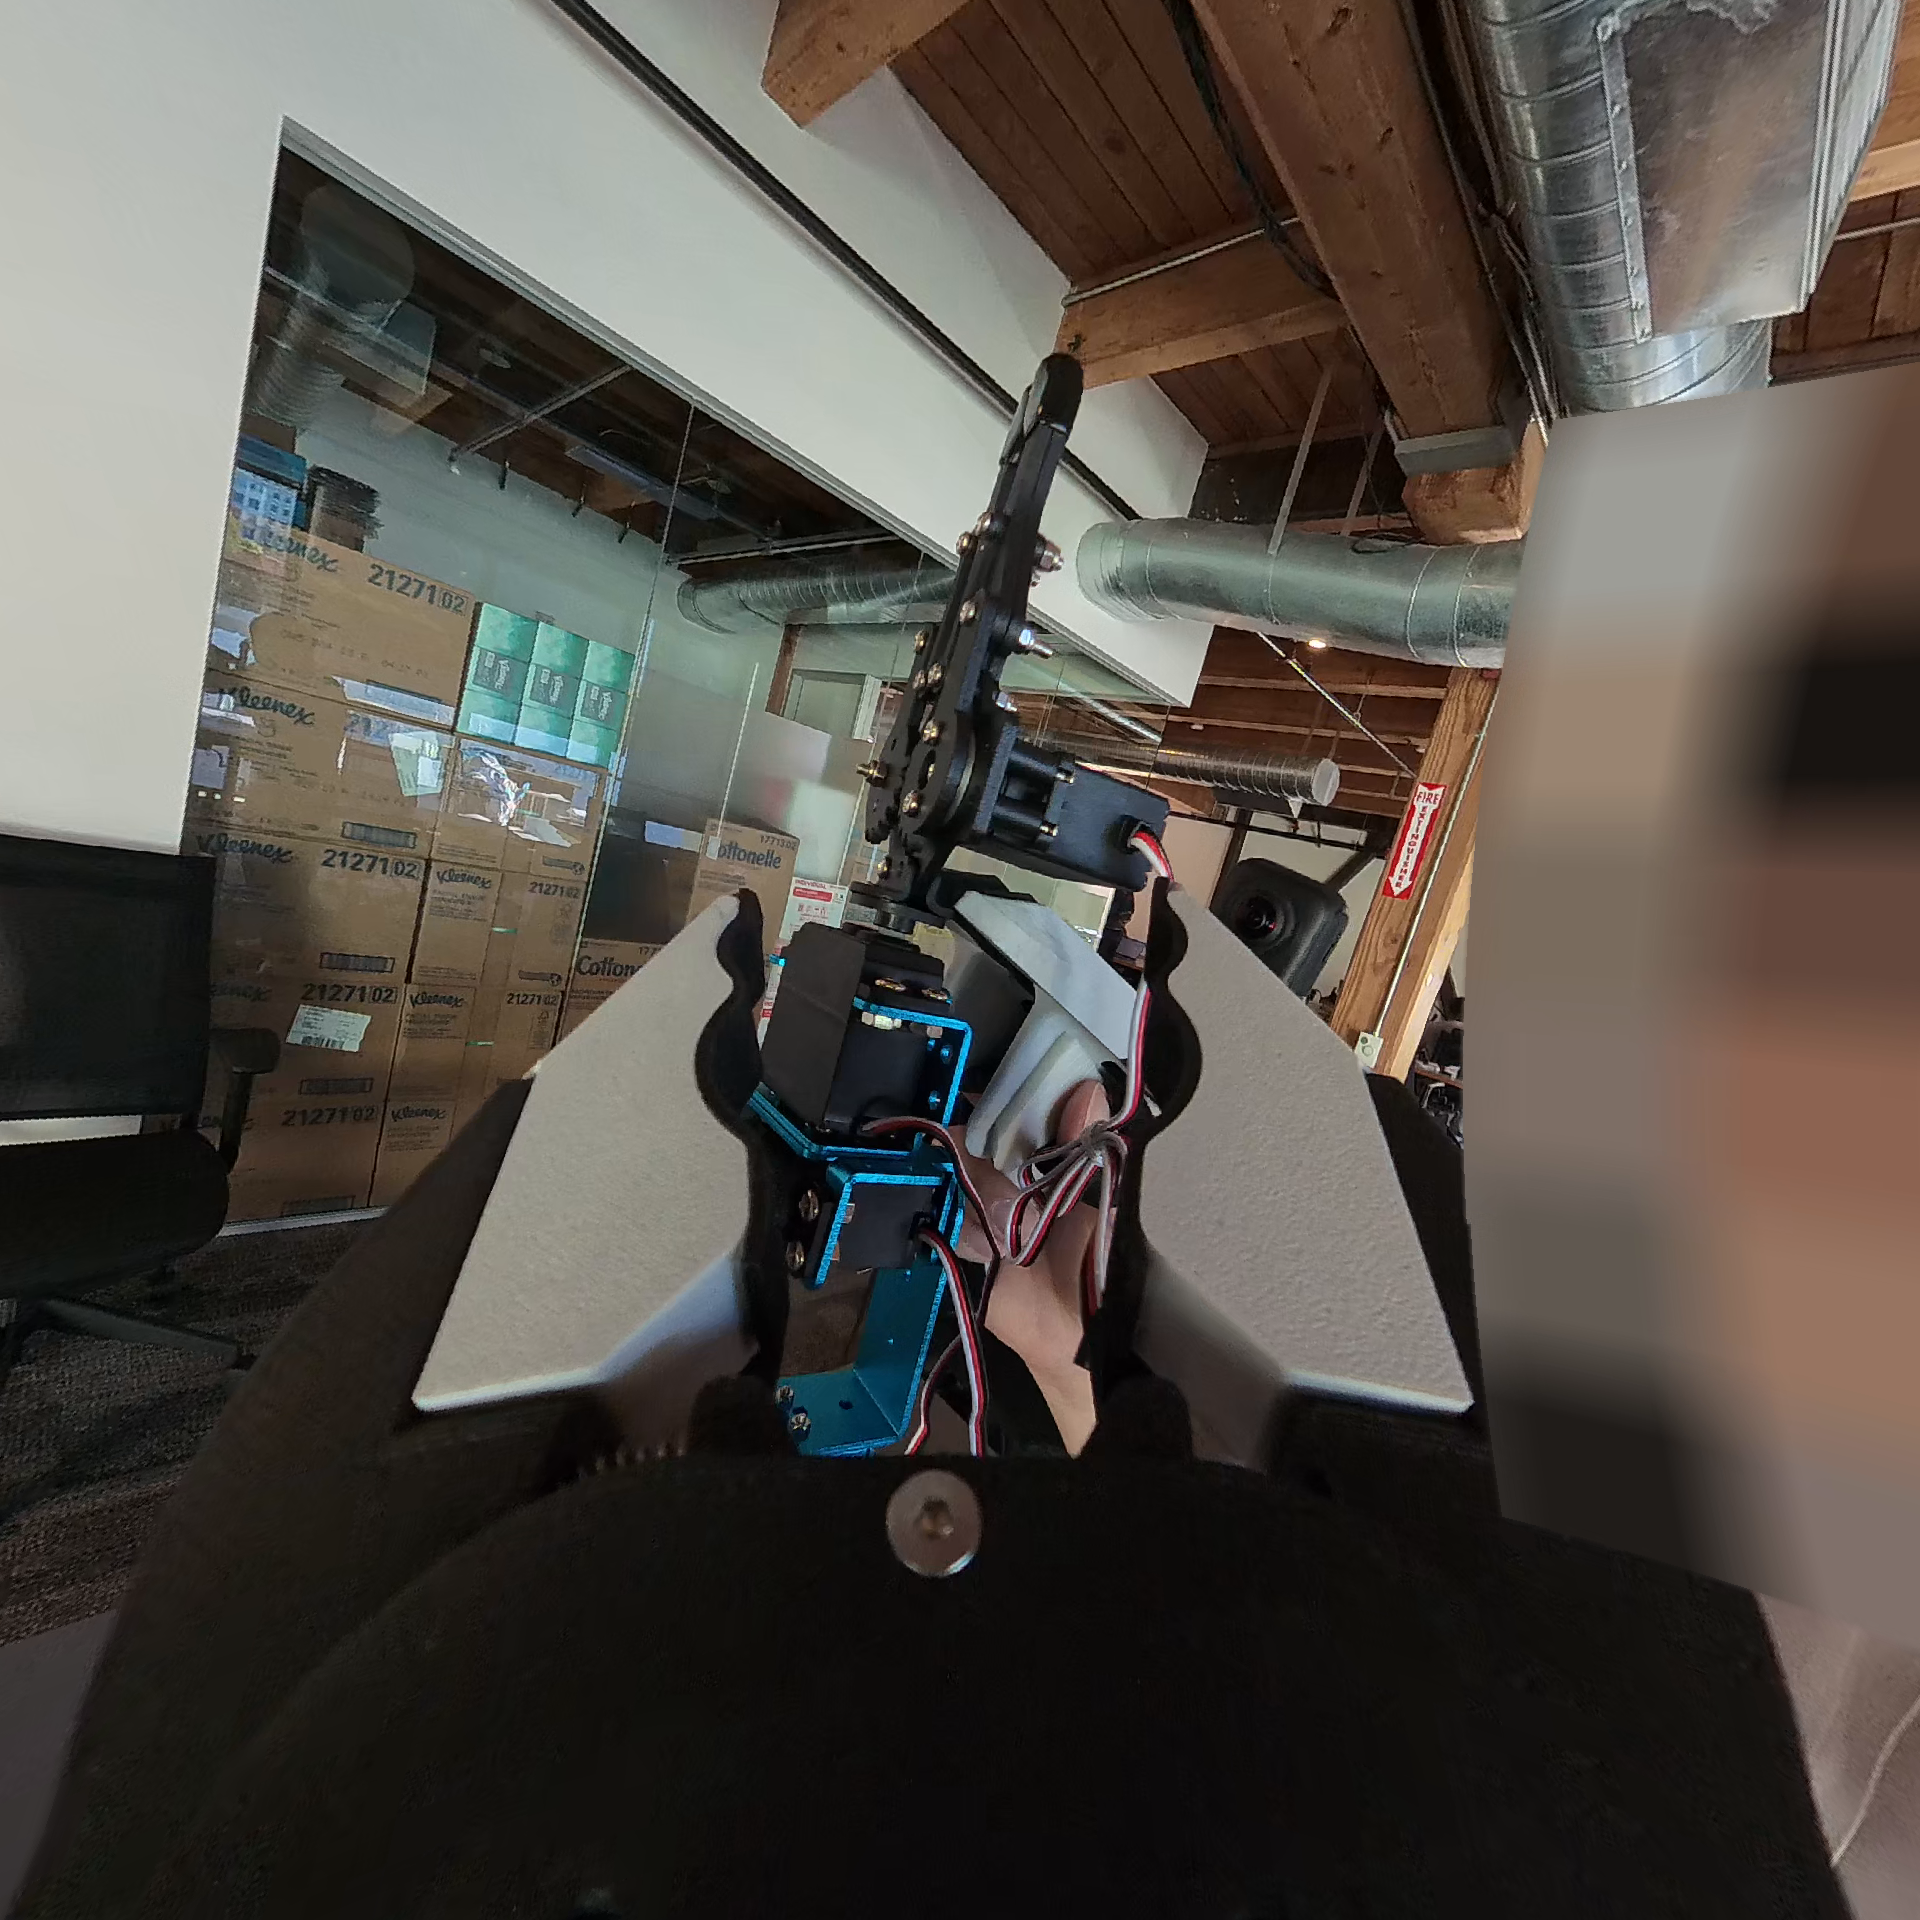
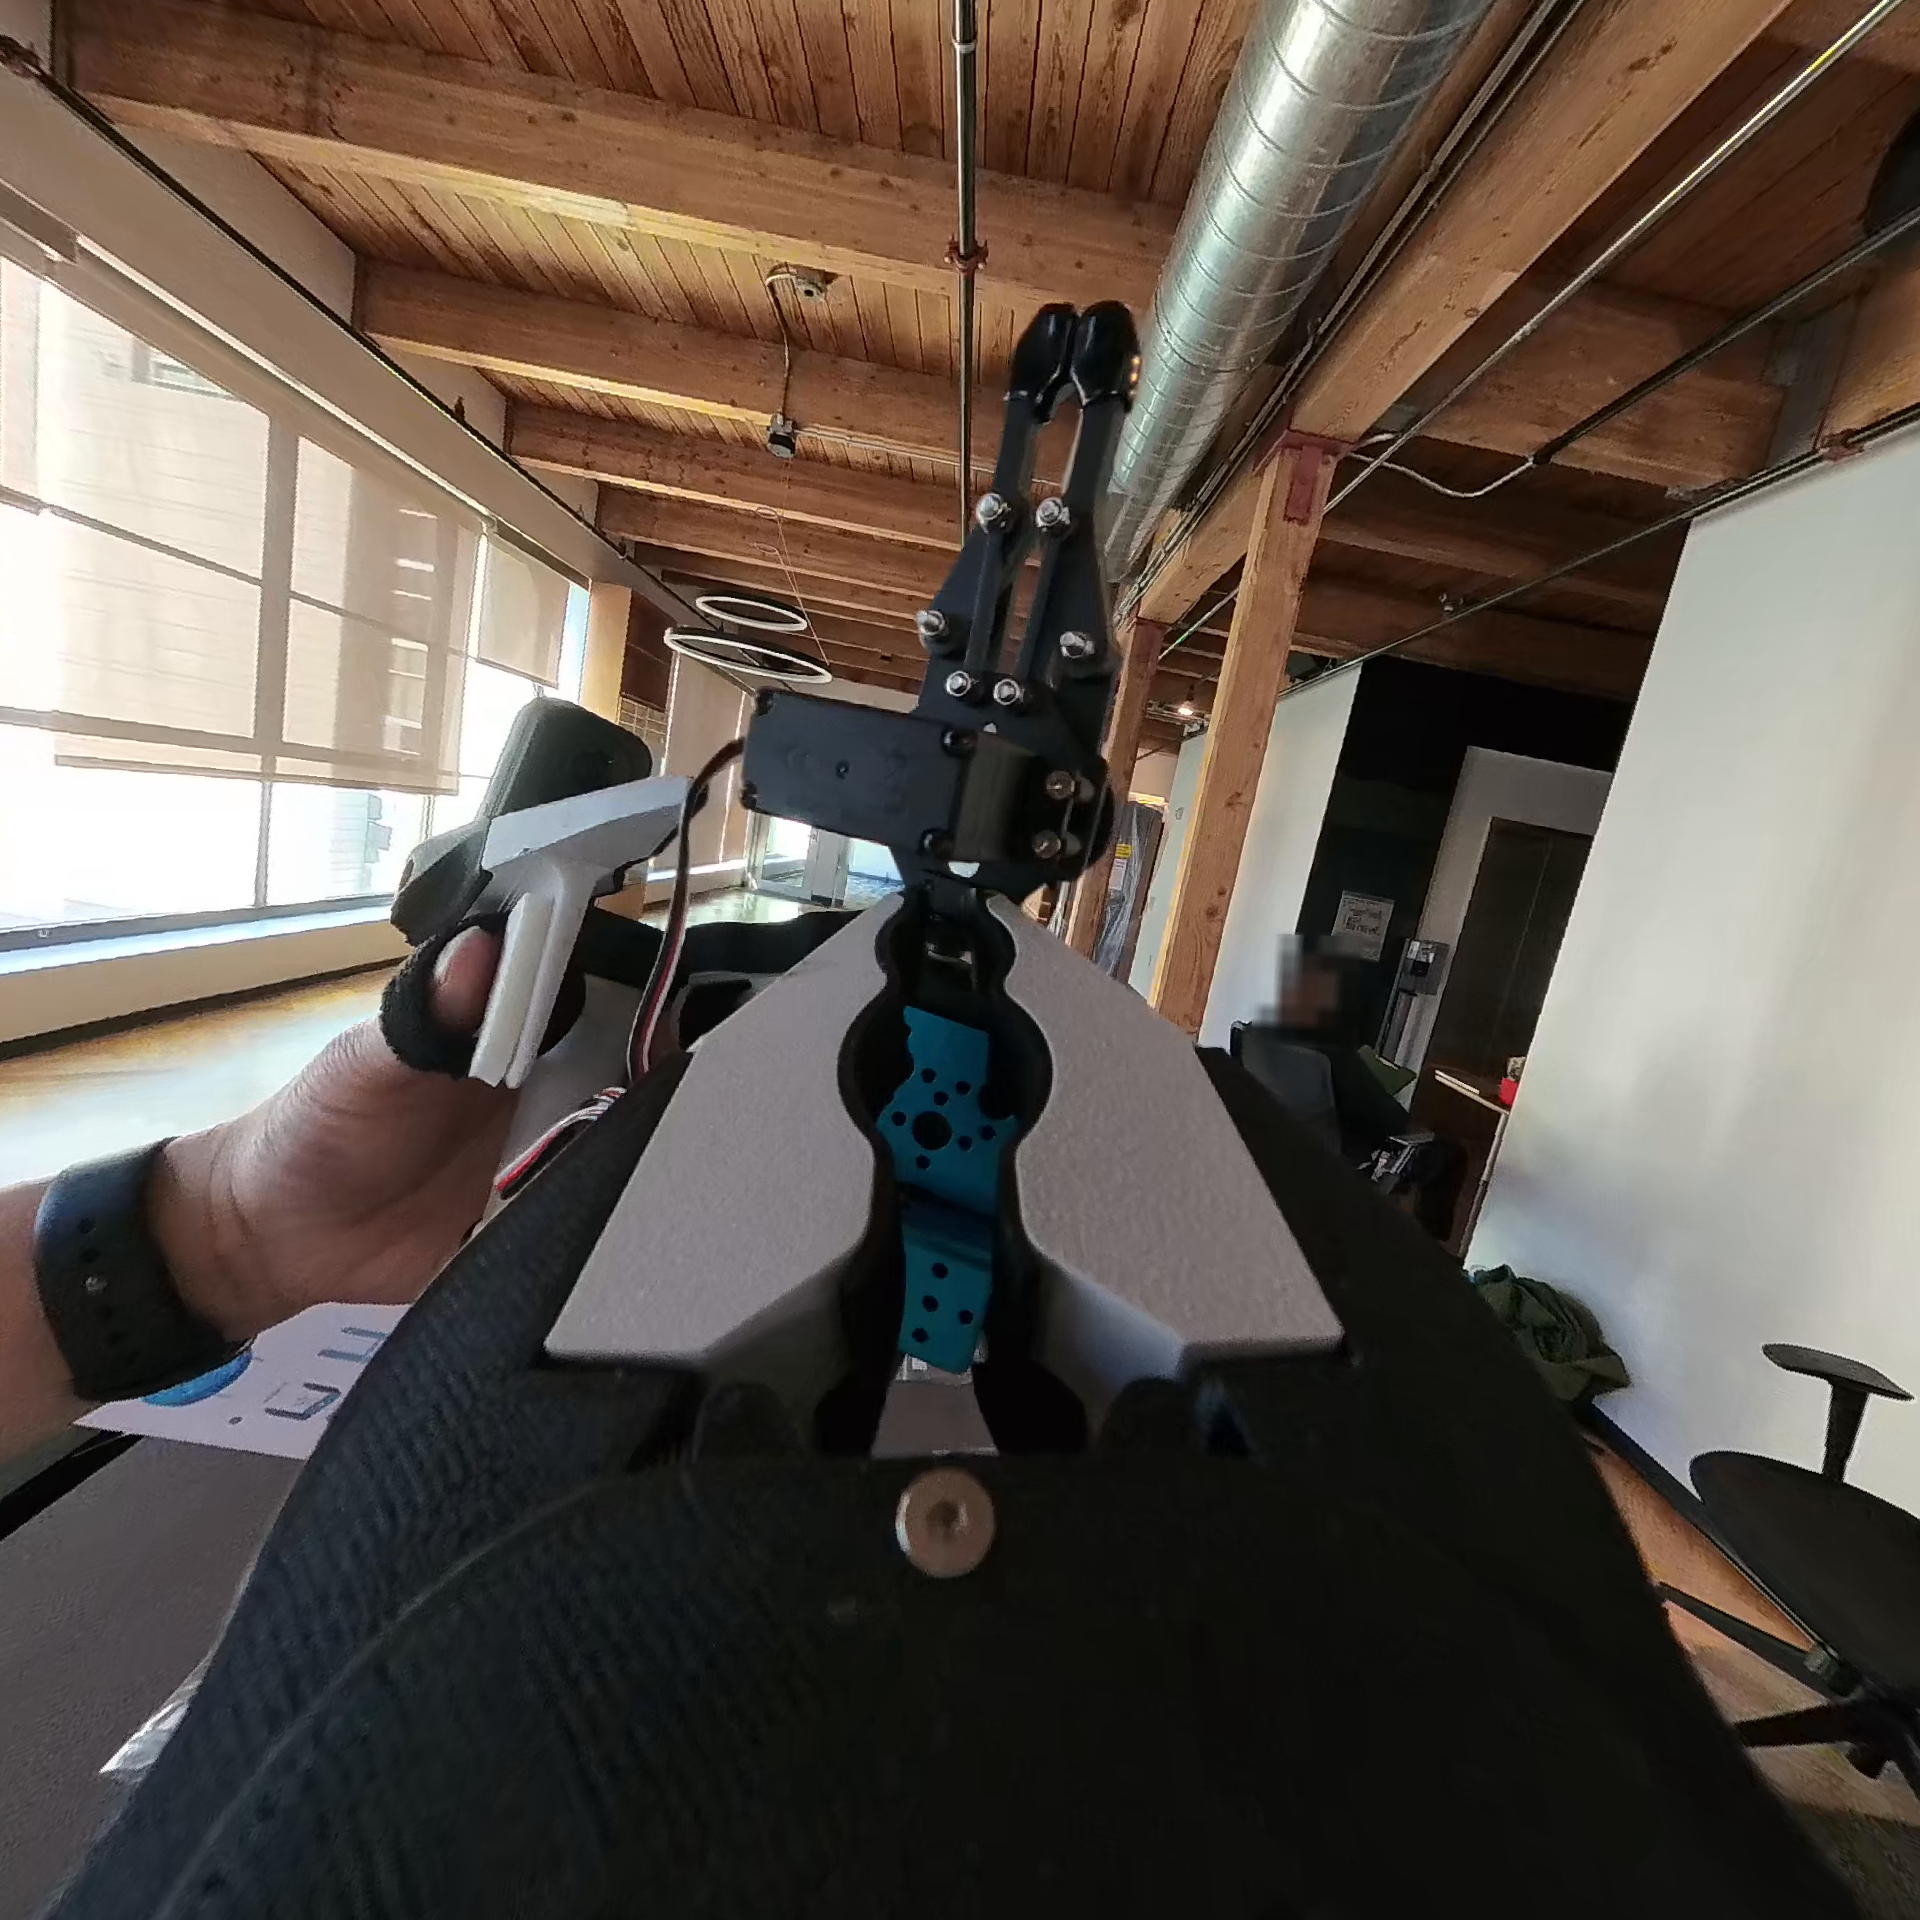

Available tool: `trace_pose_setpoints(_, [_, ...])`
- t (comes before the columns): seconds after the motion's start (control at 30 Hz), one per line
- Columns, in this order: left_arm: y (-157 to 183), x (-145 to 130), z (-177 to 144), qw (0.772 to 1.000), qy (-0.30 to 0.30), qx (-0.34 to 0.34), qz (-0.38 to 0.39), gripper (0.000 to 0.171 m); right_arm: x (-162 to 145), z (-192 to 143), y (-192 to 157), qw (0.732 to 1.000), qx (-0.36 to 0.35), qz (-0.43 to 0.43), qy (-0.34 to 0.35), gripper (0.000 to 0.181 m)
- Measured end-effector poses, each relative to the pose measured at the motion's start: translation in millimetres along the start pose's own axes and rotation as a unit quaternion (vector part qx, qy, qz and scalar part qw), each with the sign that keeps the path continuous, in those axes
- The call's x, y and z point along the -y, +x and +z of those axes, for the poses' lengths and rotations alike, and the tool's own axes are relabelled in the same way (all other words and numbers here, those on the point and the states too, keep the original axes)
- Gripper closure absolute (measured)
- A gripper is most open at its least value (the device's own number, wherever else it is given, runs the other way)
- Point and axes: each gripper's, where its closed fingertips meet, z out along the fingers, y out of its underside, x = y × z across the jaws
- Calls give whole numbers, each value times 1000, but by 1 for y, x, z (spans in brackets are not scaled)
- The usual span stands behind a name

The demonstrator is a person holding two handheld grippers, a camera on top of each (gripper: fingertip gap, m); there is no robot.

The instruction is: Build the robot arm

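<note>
A small robot arm (image 1: 862,1039) of blue metal brackets, black servos and red-white-black wires is held up in the air, its black claw (image 1: 1039,436) shut and pointing at the ceiling. My left gripper (image 1: 951,899) stands open around its lower servo and brackets. The left pad touches the bracket, and skin shows through the gap at the right pad. My right gripper (image 2: 945,914) is shut on the arm's blue bracket (image 2: 935,1143), with the servo (image 2: 920,769) and claw (image 2: 1075,343) above it. A hand (image 2: 312,1174) holds the other gripper's white part (image 2: 540,914).
Stacked cardboard boxes (image 1: 343,831) stand behind a glass wall, with a black office chair (image 1: 94,1039) in front. Another chair (image 2: 1818,1507) is at the lower right. A wooden post (image 2: 1247,727), a silver duct (image 2: 1247,260) and a seated person (image 2: 1320,1039) are farther off. Left and right tips are no more than a few centimetres apart.
</note>
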Motion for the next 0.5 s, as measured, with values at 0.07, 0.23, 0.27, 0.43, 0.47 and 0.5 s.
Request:
trace_pose_setpoints(0.07, [0,0,-1,1000,0,1,1,98,0,0,1,1000,-1,0,1,175])
trace_pose_setpoints(0.23, [-1,1,-6,1000,3,7,-1,98,2,-6,5,1000,5,4,23,175])
trace_pose_setpoints(0.27, [0,1,-9,1000,4,9,-2,98,3,-9,7,999,9,4,31,175])
trace_pose_setpoints(0.43, [11,-2,-42,999,18,36,-1,96,-13,-43,39,999,14,17,48,176])
trace_pose_setpoints(0.47, [14,-1,-51,999,20,47,1,95,-30,-51,51,999,11,23,24,176])
trace_pose_setpoints(0.5, [17,0,-60,998,24,58,2,95,-50,-59,64,1000,8,29,-3,174])
